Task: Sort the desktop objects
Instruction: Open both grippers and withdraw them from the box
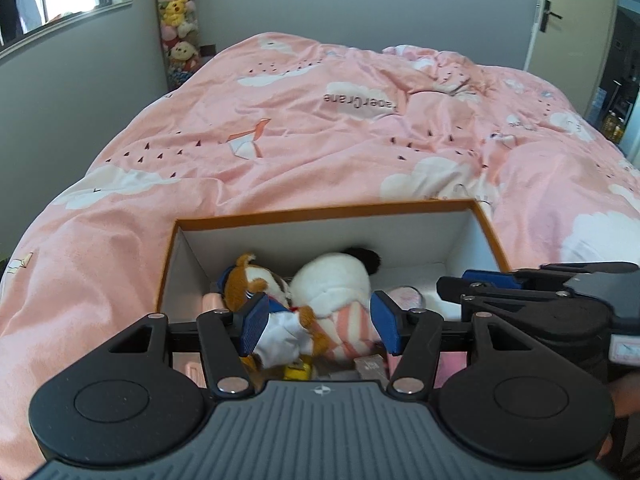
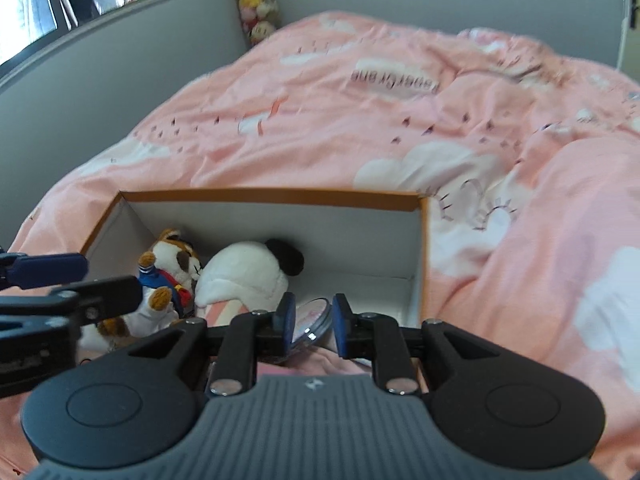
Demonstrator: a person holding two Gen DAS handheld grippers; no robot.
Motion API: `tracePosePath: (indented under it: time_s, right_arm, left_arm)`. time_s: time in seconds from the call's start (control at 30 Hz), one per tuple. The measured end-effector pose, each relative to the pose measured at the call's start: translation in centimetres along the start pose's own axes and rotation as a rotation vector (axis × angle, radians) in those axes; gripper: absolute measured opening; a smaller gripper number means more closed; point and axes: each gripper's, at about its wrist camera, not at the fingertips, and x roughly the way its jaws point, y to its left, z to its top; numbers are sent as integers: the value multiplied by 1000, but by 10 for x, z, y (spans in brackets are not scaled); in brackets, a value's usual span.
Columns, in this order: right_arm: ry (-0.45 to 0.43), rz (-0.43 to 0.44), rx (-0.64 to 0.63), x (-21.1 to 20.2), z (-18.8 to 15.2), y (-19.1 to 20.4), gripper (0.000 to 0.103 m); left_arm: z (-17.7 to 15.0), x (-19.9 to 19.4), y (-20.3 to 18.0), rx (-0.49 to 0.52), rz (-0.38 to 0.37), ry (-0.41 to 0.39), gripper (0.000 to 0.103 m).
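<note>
Plainly "PaperCrane" on pink duvet (upside down)

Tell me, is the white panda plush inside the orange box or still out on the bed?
Inside. The white panda plush lies within the orange box's white walls, against the brown and white plush.

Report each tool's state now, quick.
Left tool: open, holding nothing, above the plush toys.
Right tool: open, holding nothing; round tin between its jaws.
</note>
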Motion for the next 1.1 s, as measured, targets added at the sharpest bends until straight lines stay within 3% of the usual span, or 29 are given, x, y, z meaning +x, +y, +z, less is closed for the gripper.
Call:
tracePosePath:
  time_s: [0.3,0.53,1.1]
  right_arm:
    - [-216,-122,-11,-76,-56,7,35]
    - [-294,-147,-46,-98,-82,5,43]
    - [-297,-110,-45,-84,-105,-2,53]
  left_arm:
    - [-34,-26,-23,57,-9,-54,67]
    - [-58,-39,-23,43,-21,-82,73]
    - [-94,-19,-15,-29,73,-83,74]
